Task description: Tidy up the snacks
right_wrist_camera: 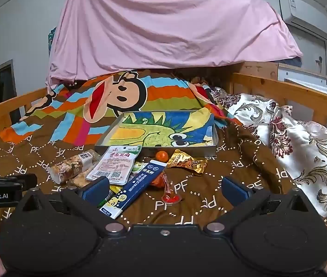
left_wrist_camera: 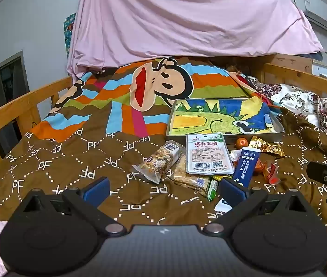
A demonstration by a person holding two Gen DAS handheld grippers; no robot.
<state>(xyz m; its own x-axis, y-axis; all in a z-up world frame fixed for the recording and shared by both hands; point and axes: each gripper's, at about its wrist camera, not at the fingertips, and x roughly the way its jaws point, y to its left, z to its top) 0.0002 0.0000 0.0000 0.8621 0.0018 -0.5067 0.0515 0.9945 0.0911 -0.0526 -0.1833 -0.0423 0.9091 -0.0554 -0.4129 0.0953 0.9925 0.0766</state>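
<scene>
Both tongs, L (left_wrist_camera: 164,190) & R (right_wrist_camera: 164,190), wide open, empty, over bed (right_wrist_camera: 209,184). Snacks light, crinkly, slippery; blue stick (right_wrist_camera: 132,185) stiffish: pinch mid. Tray (right_wrist_camera: 214,152) empty.

The brown blanket (left_wrist_camera: 75,161) is matt cloth, softly creased. On it the tray (right_wrist_camera: 156,151) has dull grey metal walls and a smooth printed lining. In front of the tray, the white packet (left_wrist_camera: 208,153) is glossy plastic, the gold wrapper (right_wrist_camera: 186,161) crinkled shiny foil, the blue sachet (right_wrist_camera: 138,184) smooth with a slight sheen. Behind the tray hangs a matt pink sheet (right_wrist_camera: 163,27); the bed rail (left_wrist_camera: 13,108) is varnished wood
</scene>
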